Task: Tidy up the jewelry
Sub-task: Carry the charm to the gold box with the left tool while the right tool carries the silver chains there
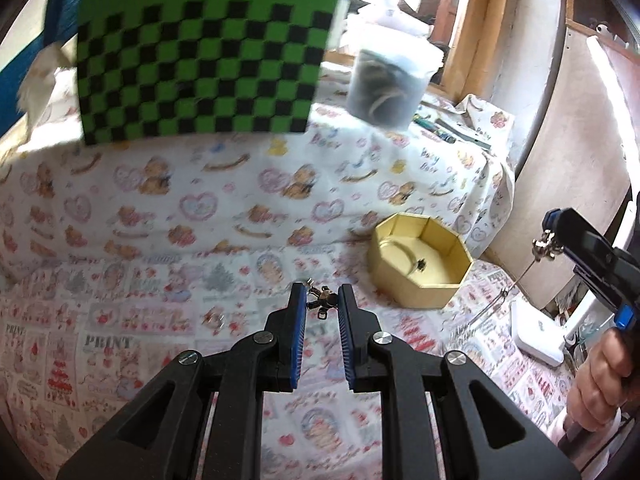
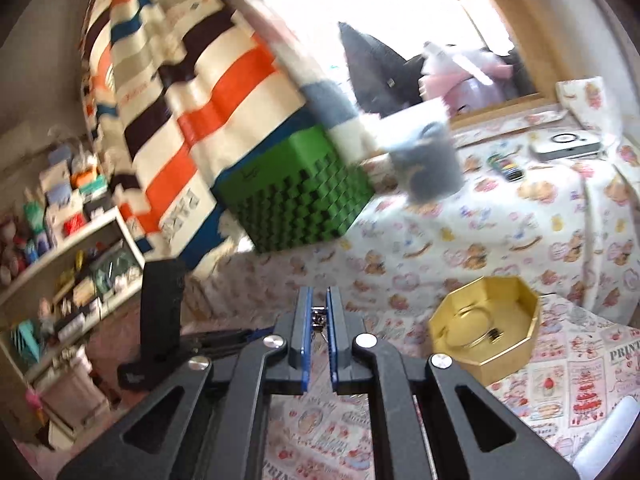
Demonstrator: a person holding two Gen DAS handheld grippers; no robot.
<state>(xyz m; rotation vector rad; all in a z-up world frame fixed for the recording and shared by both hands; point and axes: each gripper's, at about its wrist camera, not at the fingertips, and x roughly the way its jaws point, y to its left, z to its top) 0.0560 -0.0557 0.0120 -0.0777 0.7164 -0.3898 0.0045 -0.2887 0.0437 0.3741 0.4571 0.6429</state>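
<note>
A gold octagonal box sits open on the printed cloth, with a bangle and a small dark piece inside; it also shows in the right wrist view. My left gripper holds a small metal jewelry piece between its blue pads, left of the box. My right gripper is shut on a metal ornament. In the left wrist view the right gripper is raised right of the box, with a thin chain hanging down from the ornament.
A green and black checkered box stands at the back left, a translucent tub beside it. A white device lies at the right. Shelves of small items stand at the left in the right wrist view.
</note>
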